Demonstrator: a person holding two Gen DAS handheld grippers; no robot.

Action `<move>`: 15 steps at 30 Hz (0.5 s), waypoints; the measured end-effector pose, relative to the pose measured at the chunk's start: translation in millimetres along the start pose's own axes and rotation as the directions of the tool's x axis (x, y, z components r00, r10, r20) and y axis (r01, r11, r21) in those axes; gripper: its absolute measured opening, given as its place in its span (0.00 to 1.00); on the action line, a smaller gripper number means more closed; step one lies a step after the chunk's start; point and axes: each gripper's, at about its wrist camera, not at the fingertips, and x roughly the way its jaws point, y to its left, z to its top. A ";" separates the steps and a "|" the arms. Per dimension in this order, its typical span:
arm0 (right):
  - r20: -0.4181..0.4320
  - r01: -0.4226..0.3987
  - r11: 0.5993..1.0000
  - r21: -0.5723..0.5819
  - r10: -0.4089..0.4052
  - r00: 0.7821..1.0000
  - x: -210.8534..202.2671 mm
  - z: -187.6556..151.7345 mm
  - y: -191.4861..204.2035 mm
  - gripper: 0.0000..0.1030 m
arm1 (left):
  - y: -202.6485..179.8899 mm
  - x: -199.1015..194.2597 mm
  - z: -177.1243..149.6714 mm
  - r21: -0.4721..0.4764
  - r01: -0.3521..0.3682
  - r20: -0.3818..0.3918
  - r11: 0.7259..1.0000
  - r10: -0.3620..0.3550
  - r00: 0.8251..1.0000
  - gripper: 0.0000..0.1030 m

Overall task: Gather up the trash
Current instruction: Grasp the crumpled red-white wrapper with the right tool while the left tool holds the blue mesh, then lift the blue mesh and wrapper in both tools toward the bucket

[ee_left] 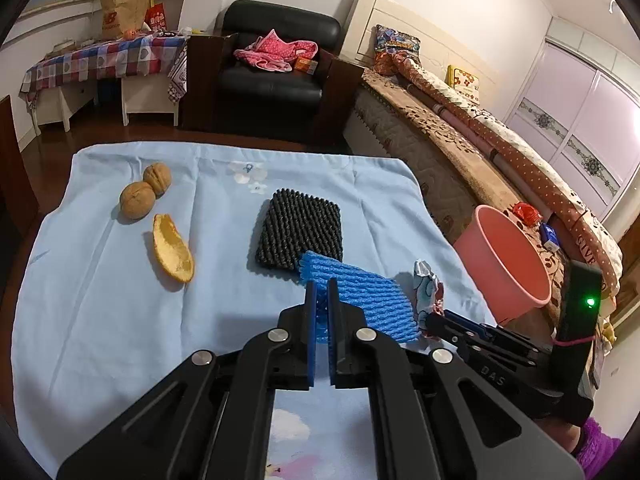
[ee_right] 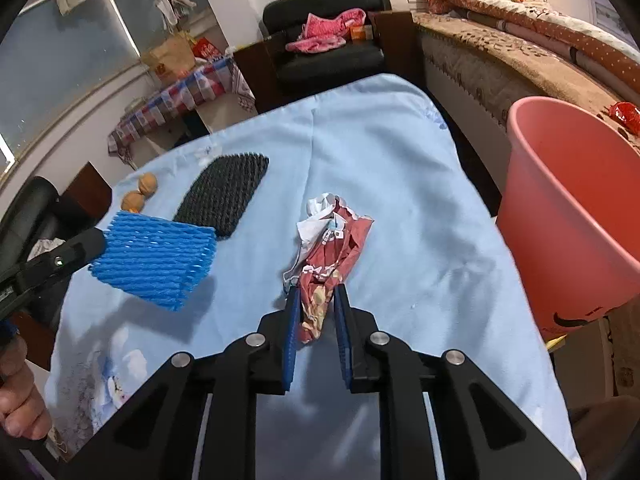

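Two light scraps gripped, bin at three o'clock.

The left gripper [ee_left: 322, 288] was clamped tight on one edge of the blue foam net [ee_left: 360, 296], soft and springy, lifted off the table [ee_left: 100, 300]; an edge pinch suits it. The right gripper [ee_right: 316, 304] had its jaws nearly closed on the crinkly wrapper's [ee_right: 332, 248] near end, a light, slippery thing. The right view alone showed the net clear of the cloth; the left view alone showed the orange peel [ee_left: 173, 249]. The pink bin [ee_right: 572, 216] stood just beside the table.
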 end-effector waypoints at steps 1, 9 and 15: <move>0.016 -0.005 1.000 0.002 0.005 1.000 -4.8 1.3 -1.4 0.15 | -1.9 -0.7 1.5 0.002 0.001 0.003 1.000 -0.001 1.000 0.04; 0.107 -0.007 1.000 0.023 0.005 0.994 -34.7 13.0 -12.6 0.15 | -23.7 -4.8 18.3 0.024 0.021 0.030 0.999 -0.022 0.999 0.04; 0.152 0.004 0.999 0.039 -0.010 0.988 -50.2 17.3 -23.1 0.15 | -44.5 -1.1 28.2 0.051 0.039 0.038 0.998 -0.041 0.998 0.04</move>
